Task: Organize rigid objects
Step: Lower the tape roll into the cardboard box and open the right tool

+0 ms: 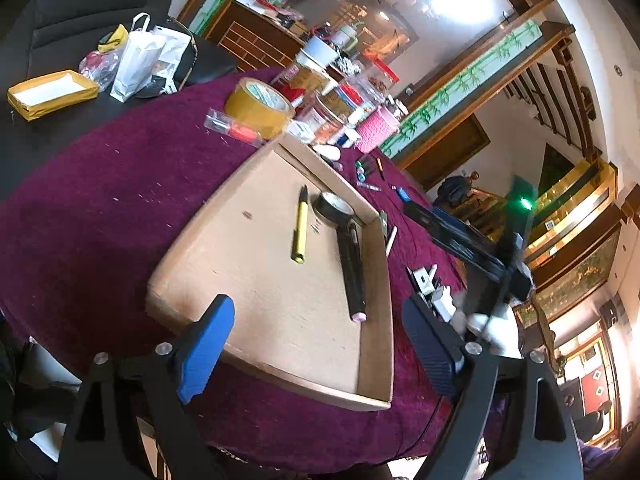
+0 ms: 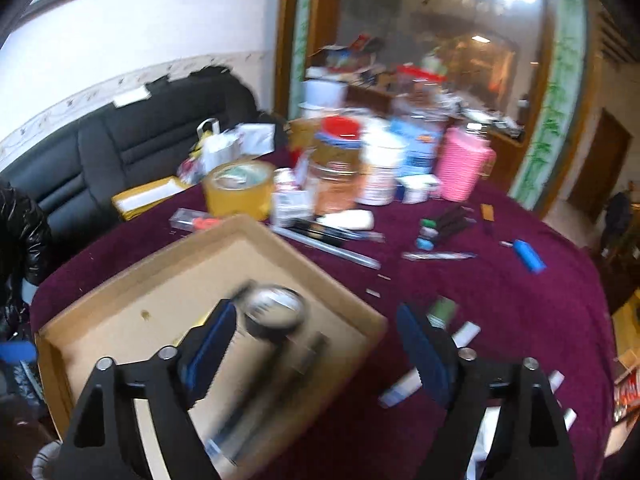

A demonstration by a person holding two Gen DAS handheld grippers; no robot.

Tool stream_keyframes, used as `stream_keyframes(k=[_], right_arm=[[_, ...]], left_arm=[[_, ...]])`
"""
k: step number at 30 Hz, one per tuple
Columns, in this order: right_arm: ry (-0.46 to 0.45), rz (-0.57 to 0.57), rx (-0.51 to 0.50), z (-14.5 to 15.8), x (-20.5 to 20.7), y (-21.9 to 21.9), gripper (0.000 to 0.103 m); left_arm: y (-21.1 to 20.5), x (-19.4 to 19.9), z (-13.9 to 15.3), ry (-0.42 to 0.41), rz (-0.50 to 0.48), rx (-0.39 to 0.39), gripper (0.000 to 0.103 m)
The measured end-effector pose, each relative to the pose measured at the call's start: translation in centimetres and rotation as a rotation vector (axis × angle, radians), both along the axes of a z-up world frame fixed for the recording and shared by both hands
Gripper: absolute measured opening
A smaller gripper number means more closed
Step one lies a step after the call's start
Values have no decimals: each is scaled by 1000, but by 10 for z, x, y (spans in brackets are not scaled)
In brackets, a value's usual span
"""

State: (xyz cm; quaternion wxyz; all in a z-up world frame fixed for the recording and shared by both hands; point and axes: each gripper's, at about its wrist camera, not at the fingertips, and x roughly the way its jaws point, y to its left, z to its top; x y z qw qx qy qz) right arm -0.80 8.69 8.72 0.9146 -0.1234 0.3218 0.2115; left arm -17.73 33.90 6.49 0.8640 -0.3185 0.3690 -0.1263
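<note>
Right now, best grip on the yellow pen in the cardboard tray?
Grip the yellow pen mid-barrel from straight above, jaws across its width. It lies flat on the cardboard tray floor, apart from the black tape roll, with free space either side.

Left claw (image 1: 320, 352) agape; right claw (image 2: 316, 348) agape.

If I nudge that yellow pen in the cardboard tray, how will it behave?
The yellow pen looks stiff and light. Lying flat on the cardboard tray, its round barrel would probably roll, though the black clip may stop it.
</note>
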Motion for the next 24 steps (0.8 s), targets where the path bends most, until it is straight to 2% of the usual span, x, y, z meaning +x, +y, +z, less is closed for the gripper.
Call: stream_keyframes(k=[6,8,10,13,15,18,20,24], right_arm=[[1,-205,100,0,-14,-112,89],[4,-289,135,-3,-15,-151,89],[-4,-345,153,-6,-18,-177,89],[-50,-420,163,-9,-22,-210,89],[-64,-447,184,-13,-22,-227,90],[-72,-491,225,-20,-17,-254,90],[-77,-517,246,-24,-16,-266,90],[-85,-561,295,-30,-16,-288,90]], left_arm=[[-40,10,4,19,-90,27,86],[-50,18,5,30,-97,45,86],[-60,32,7,44,-79,96,86],[-74,57,15,47,-38,225,86],[-89,81,21,53,-8,374,86],[-109,117,19,88,-21,522,86],[-125,144,11,119,-75,578,86],[-137,185,-13,213,-70,696,86]])
